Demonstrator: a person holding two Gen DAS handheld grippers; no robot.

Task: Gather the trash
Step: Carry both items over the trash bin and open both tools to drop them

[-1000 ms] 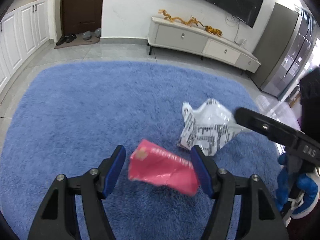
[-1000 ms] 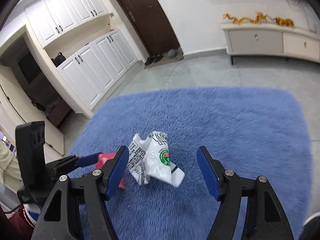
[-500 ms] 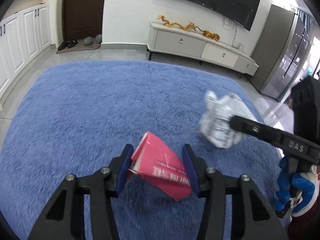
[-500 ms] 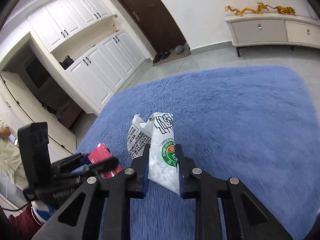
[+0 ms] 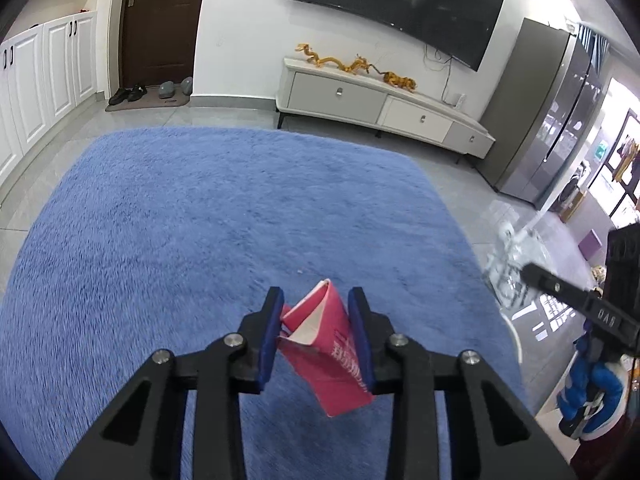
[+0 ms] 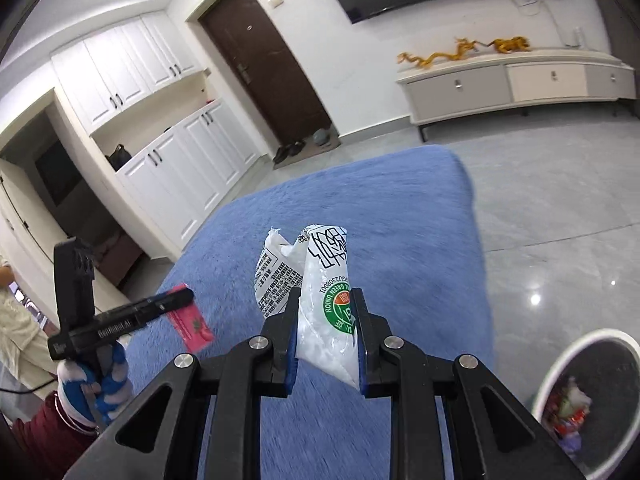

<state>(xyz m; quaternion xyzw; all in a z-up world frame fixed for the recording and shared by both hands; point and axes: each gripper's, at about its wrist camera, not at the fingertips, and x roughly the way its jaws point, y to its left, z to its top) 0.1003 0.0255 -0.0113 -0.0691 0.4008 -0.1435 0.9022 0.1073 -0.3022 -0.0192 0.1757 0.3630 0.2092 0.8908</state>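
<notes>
My left gripper [image 5: 316, 300] is shut on a crumpled pink wrapper [image 5: 326, 354] and holds it above the blue rug [image 5: 200, 220]. My right gripper [image 6: 325, 300] is shut on a white plastic bag [image 6: 324, 280] with black print and a green round logo, also lifted off the rug. The white bag shows blurred at the right of the left wrist view [image 5: 510, 268]. The pink wrapper shows in the right wrist view [image 6: 190, 322] at the left gripper's tip. A white-rimmed trash bin [image 6: 560, 376] with trash inside stands at the lower right on the tile floor.
A white TV cabinet [image 5: 380, 108] with gold dragon ornaments stands against the far wall under a TV. White cupboards [image 6: 180, 168] and a dark door [image 6: 268, 60] with shoes are at the left. A grey fridge [image 5: 548, 120] stands at the right.
Both grippers closed on their trash, the left on the pink wrapper and the right on the white bag, and lifted them off the rug. The right gripper swung right, bringing the bin into view.
</notes>
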